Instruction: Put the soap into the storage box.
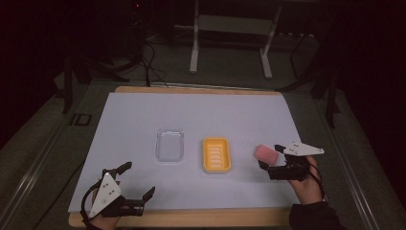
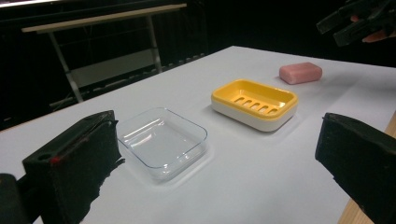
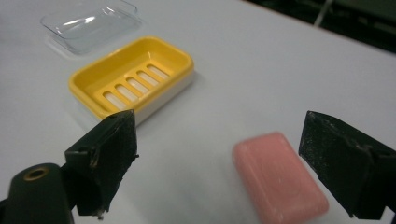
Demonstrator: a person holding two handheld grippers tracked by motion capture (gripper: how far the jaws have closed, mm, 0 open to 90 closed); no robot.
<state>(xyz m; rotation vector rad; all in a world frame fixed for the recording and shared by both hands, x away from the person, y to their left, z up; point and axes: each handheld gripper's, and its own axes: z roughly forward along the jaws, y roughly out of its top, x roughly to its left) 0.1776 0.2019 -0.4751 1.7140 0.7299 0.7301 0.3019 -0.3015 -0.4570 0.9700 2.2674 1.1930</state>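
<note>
soap: pink bar of soap (image 3: 278, 179) lying flat on the white surface (image 1: 143, 115), off to the right of the yellow soap dish (image 1: 216, 155) and not touching it. It sits right in front of the right gripper (image 1: 269, 156).

how it'll handle: looks like a solid little bar, light, stiff enough to pinch. Dry by the look of it, but soap gets slick, and the rounded corners won't help, so I'd guess it can squirt out if squeezed off-center.

where to grab: across the short width, on the two long flat sides, near the middle. Going for the ends or corners seems like asking for a slip.

right gripper: jaws spread wide, nothing in them. In the right gripper view the bar lies between the jaws but closer to the right one, so it probably wants a small shift over before closing.

left gripper: parked near the front left corner (image 1: 134, 184), also wide and empty, well apart from everything.

dish: slotted yellow tray on a white base, open on top, so dropping the bar in from above looks easy.

clear lid: see-through tray or lid (image 1: 170, 144) just left of the dish, thin plastic, looks easy to knock.

room: plenty of bare surface between soap and dish. The right edge of the surface is near the soap, so pushing it that way is the risk.
</note>
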